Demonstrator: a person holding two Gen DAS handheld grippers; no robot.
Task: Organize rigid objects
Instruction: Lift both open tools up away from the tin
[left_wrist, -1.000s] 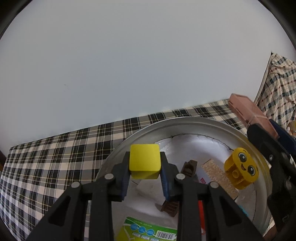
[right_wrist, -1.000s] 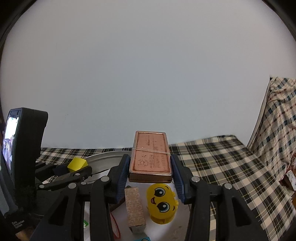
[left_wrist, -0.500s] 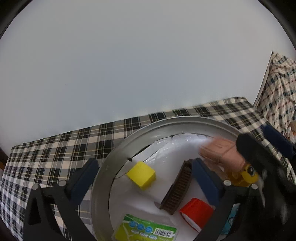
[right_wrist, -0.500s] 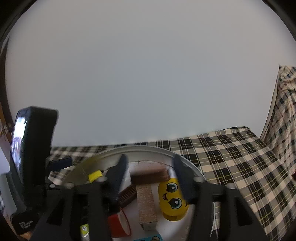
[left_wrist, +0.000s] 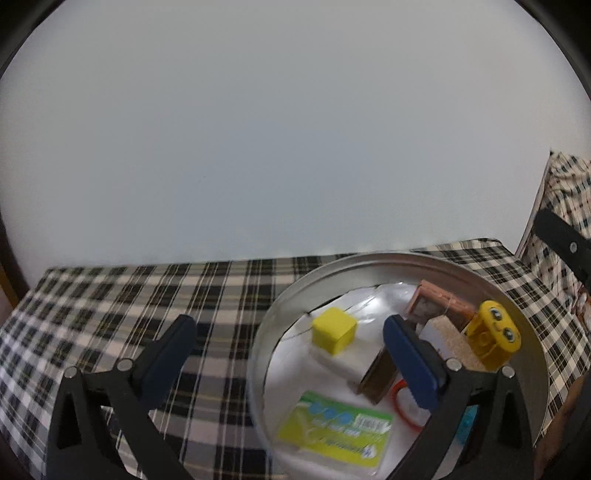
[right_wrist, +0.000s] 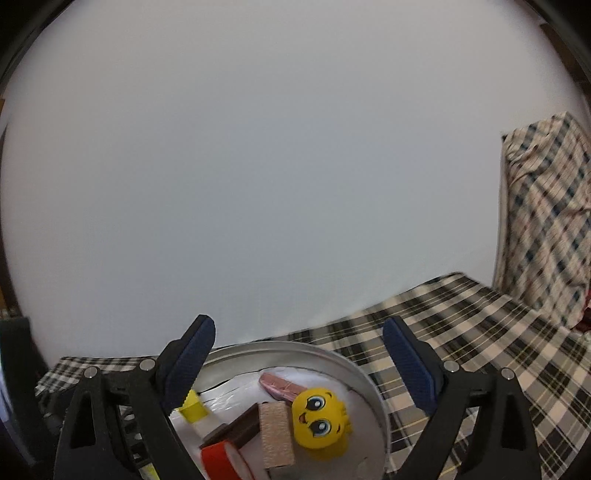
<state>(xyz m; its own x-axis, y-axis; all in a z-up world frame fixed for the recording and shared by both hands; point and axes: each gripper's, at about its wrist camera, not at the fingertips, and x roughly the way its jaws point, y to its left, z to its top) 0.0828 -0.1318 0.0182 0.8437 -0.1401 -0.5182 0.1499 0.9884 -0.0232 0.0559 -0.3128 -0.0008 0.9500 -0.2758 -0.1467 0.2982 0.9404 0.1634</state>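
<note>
Left claw (left_wrist: 288, 332): jaws spread wide and empty; a second ago they pinched the yellow cube (left_wrist: 334, 329), which now lies loose in the metal tray (left_wrist: 295, 295).
Right claw (right_wrist: 299, 336): jaws opening, nothing between them; a second ago they clamped the copper tin (right_wrist: 280, 384), which now lies in the tray beyond the yellow face toy (right_wrist: 320, 417).
Tray contents: cube toward the left wall; brown comb (left_wrist: 378, 376), cork block (left_wrist: 454, 343), copper tin and face toy toward the right wall; green card (left_wrist: 332, 432) and red ring (left_wrist: 402, 404) at the near side.
Left claw pose: tilted down at the tray, one finger outside its left wall, one over it.
Right claw pose: nearly level, above the tray's near side.
Tray's place: on the checked cloth (left_wrist: 129, 295).
</note>
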